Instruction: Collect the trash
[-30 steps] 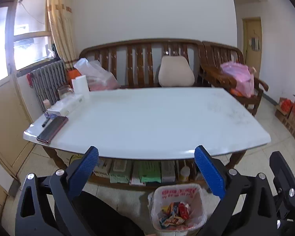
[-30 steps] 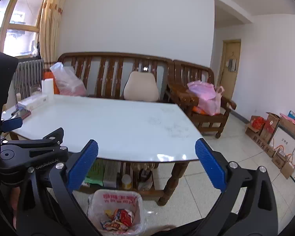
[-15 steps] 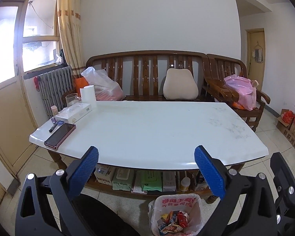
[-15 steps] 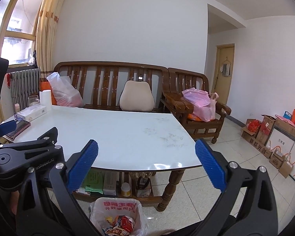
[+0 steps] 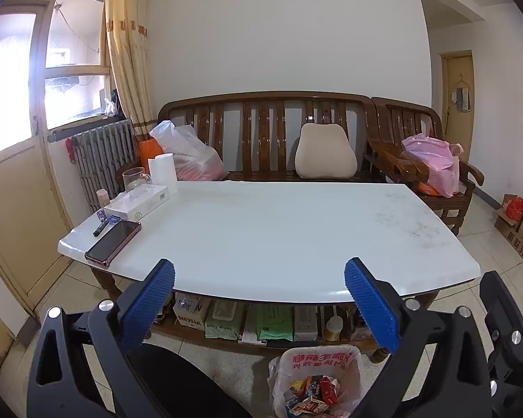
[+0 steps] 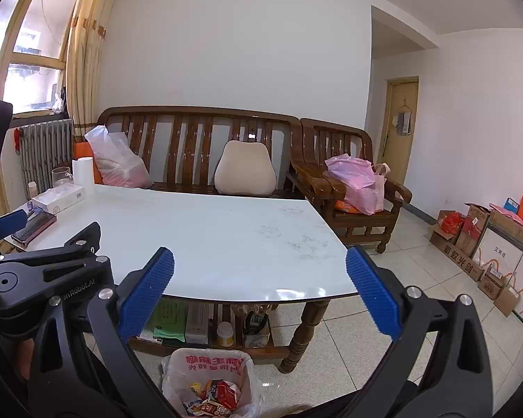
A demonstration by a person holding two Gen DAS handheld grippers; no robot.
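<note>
Left wrist view: I log my left gripper point(image 5: 259, 301), blue-padded jaws wide, empty; white-lined bin of coloured wrappers point(image 5: 315, 378) on the floor below the white glossy table point(image 5: 279, 230).
Right wrist view: my right gripper point(image 6: 260, 301), jaws wide, empty; same bin point(image 6: 211, 381) below.

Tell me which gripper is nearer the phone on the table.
Left. The left gripper hovers off the table's near edge, just right of the phone; the right gripper is further right, past it.
</note>
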